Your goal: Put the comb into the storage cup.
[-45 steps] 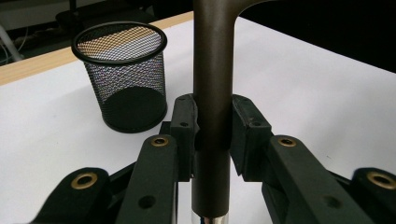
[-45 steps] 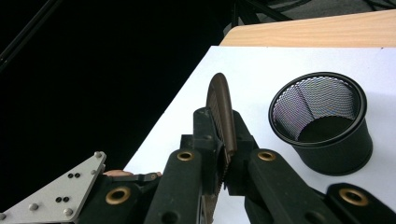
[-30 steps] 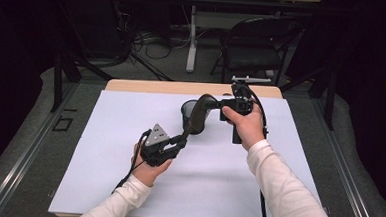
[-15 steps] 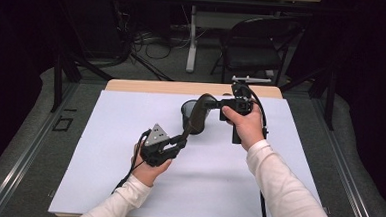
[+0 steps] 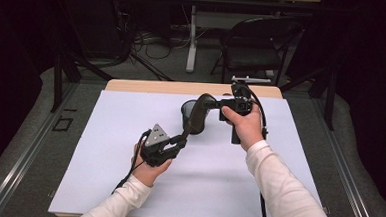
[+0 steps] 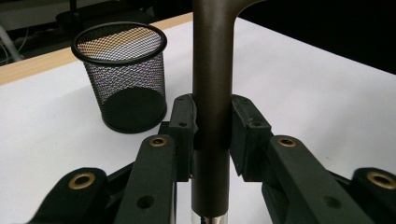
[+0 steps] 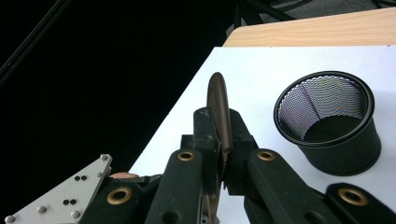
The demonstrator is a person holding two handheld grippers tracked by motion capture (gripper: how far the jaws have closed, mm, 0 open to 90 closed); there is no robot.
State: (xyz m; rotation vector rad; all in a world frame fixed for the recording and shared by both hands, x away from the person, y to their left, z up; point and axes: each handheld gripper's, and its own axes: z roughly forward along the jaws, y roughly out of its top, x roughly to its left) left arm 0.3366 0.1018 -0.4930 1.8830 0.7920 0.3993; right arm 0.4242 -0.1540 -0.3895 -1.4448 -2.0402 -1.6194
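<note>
- The left tool [image 5: 179,142] has its jaws closed on the straight handle of a dark brown spoon [image 5: 194,119]; in the left gripper view the handle [image 6: 212,93] runs up between the pads [image 6: 183,122] with no gap showing.
- The right tool [image 5: 215,104] is also clamped shut, pinching the spoon's wide bowl end edge-on [image 7: 219,116].
- The spoon therefore hangs in the air between the two tools, clear of the white desk [image 5: 102,174]; its long axis climbs from the left tool, up and away from the person, toward the right tool, and its bowl end points away from the person.
- A black mesh cup [image 5: 189,116] stands upright on the desk just beyond the left tool and just beside the right tool's tips, below the raised spoon.
- The step in hand looks like a two-handed carry or handover of the spoon above the cup.
- The next move probably calls for one tool to let go, likely the right, so the other can tip the spoon nearer upright and lower it through the rim without knocking the light cup over.
</note>
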